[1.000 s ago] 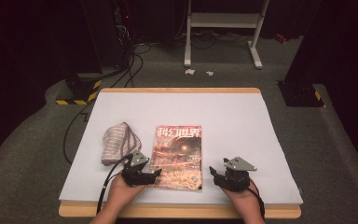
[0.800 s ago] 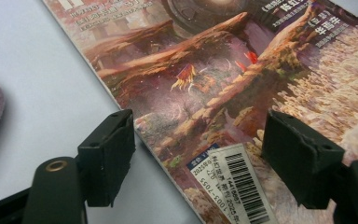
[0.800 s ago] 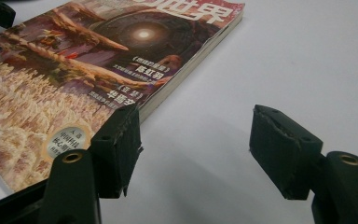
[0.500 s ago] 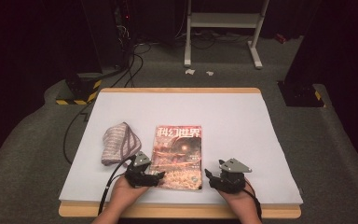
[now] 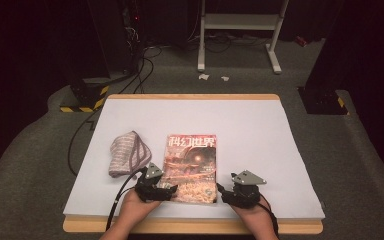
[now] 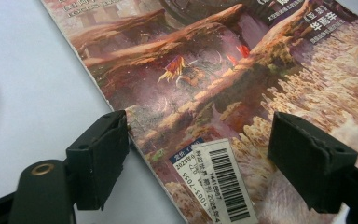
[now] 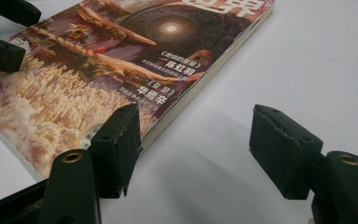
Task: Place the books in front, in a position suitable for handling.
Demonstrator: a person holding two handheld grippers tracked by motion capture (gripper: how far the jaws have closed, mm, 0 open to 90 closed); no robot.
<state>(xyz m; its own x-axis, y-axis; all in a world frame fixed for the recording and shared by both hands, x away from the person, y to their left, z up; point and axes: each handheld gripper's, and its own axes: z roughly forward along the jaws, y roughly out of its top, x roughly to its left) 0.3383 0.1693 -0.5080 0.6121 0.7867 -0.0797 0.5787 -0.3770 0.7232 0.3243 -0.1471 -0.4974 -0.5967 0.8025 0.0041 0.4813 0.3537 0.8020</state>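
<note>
High view – magazine: a glossy magazine with a red-brown illustrated cover [image 5: 191, 168] lies flat on the white-topped bench with a wooden rim [image 5: 250, 130], at the middle of its near half.
High view – cloth: a folded striped grey-and-pink cloth [image 5: 126, 153] lies just beside the magazine's left edge.
High view – left claw: the black left claw [image 5: 169, 190] sits at the magazine's near left corner, a hand behind it.
High view – right claw: the black right claw [image 5: 227, 192] rests on the bench just off the magazine's near right corner.
Left gripper view – left claw [image 6: 200, 154]: its jaws have just been opening and stand wide apart; one pad sits at the magazine's [image 6: 223, 88] spine edge, the other above the cover, with a barcode sticker [image 6: 223, 184] between them. Nothing is gripped.
Right gripper view – right claw [image 7: 198, 144]: jaws wide apart and holding nothing; one pad is just beside the magazine's [image 7: 121, 60] edge, the other over bare bench [image 7: 317, 56].
</note>
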